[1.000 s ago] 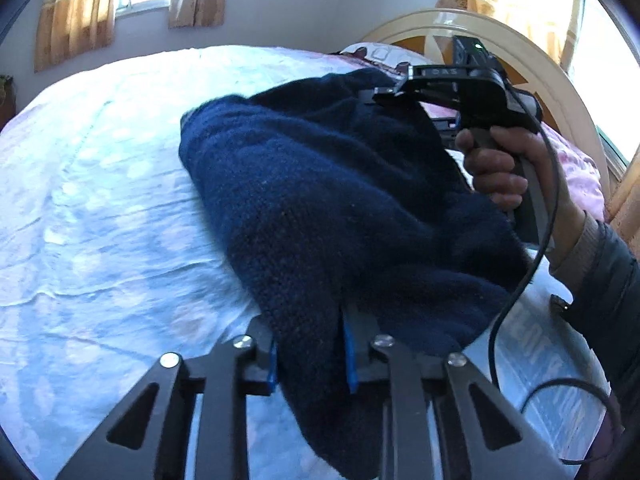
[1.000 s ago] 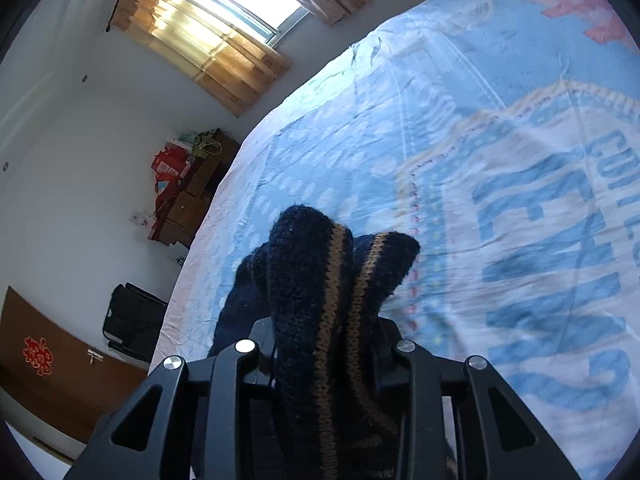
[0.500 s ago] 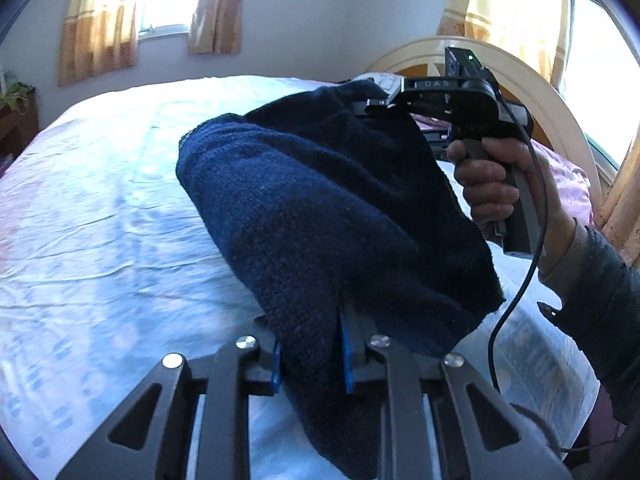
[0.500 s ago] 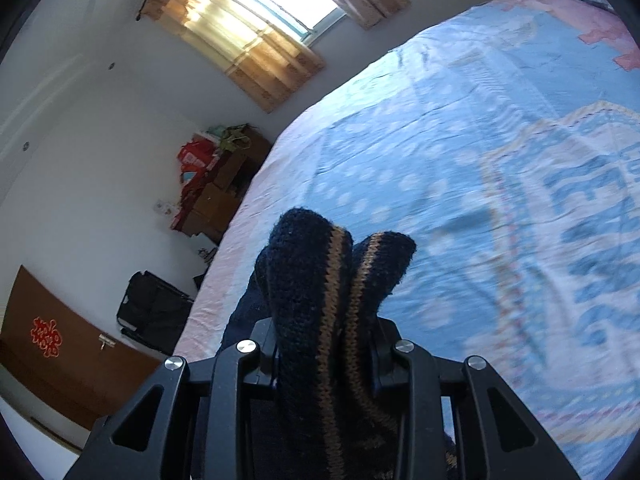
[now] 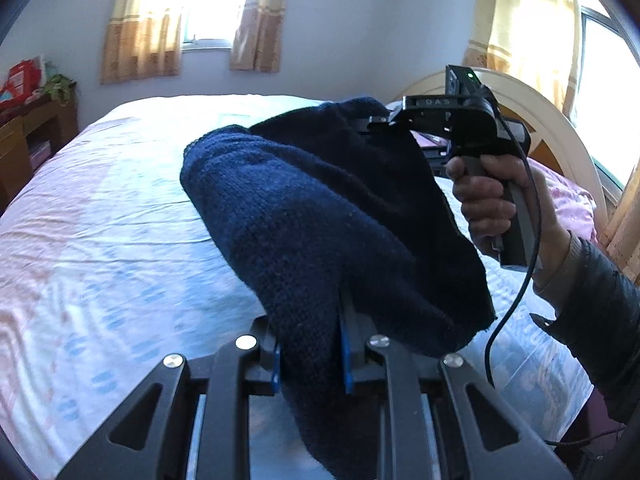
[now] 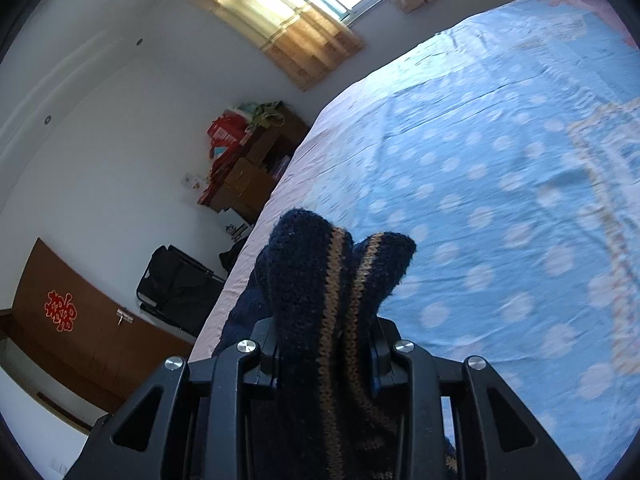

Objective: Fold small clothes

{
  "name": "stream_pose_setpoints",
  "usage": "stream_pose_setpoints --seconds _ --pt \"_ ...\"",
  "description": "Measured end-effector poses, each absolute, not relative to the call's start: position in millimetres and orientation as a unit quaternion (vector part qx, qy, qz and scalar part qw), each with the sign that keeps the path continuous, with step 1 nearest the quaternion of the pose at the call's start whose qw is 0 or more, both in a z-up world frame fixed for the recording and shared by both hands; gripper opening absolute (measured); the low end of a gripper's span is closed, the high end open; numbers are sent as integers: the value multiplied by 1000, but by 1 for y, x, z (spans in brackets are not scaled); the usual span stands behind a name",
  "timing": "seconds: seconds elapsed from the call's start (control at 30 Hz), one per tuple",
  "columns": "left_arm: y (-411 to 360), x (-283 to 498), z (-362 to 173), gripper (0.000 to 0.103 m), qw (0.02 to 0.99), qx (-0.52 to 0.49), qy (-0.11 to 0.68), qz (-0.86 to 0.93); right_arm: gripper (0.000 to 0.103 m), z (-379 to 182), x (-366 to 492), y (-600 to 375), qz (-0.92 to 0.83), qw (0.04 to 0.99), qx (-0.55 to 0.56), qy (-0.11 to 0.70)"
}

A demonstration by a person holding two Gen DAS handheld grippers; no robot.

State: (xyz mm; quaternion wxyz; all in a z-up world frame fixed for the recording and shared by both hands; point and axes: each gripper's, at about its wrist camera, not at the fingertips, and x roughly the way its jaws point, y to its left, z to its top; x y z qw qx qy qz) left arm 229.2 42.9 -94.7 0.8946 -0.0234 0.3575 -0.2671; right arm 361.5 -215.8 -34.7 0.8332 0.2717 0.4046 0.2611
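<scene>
Garment: a dark navy knitted garment point(image 5: 320, 208) is held up above the bed point(image 5: 100, 240), stretched between the two hand-held grippers.
Left hand-held gripper point(image 5: 310, 354): clamped on a bunched fold of the knit; the cloth is pressed between the blue pads and hangs down below them.
Right hand-held gripper point(image 6: 324, 350): clamped on an edge of the same garment, where tan stripes point(image 6: 332, 300) run through the navy; the edge stands up above the fingers in two folded lobes.
Right hand-held gripper, seen from the left one point(image 5: 372, 122): beyond and to the right of the left hand-held gripper, at the garment's far upper edge, gripped by a hand point(image 5: 492, 200) in a dark sleeve.
Cable point(image 5: 516, 280): hanging from the right hand-held gripper's handle.
Bed: blue sheet with pale dots, lying ahead of and beneath both hand-held grippers.
Headboard point(image 5: 552, 128): behind the right hand-held gripper.
</scene>
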Motion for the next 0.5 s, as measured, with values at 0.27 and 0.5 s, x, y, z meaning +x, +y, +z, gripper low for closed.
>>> stream_pose_setpoints --seconds 0.27,0.5 --pt "73 204 -93 22 903 -42 356 -236 31 -38 356 -158 288 823 257 417" --pt "83 185 -90 22 907 -48 359 -215 31 -45 356 -120 306 812 248 431"
